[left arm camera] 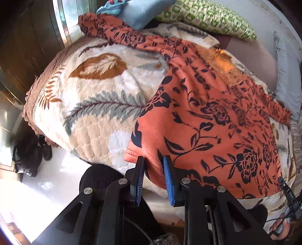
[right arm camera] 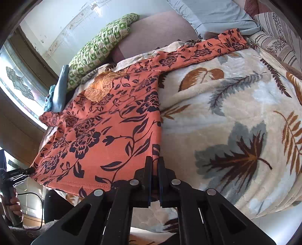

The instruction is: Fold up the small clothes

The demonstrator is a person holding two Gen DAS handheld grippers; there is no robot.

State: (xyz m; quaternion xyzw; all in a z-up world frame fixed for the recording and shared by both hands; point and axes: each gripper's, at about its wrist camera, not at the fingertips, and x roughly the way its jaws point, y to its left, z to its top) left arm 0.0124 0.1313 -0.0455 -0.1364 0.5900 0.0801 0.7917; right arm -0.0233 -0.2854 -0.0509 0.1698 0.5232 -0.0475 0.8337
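An orange top with a dark floral print [left arm camera: 207, 116] lies spread flat on a leaf-patterned blanket [left arm camera: 94, 105], sleeves out to both sides. My left gripper [left arm camera: 153, 163] is open, its blue pads either side of the top's near left hem corner. In the right wrist view the top [right arm camera: 105, 128] fills the left half. My right gripper [right arm camera: 155, 162] is shut on the top's near right hem corner. The left gripper [right arm camera: 28, 171] shows there at the opposite hem corner.
A green patterned pillow [left arm camera: 207, 17] and a blue pillow [left arm camera: 139, 13] lie at the bed's head. The blanket [right arm camera: 236, 122] stretches bare to the right of the top. Dark shoes [left arm camera: 32, 152] sit on the white floor by the bed's edge.
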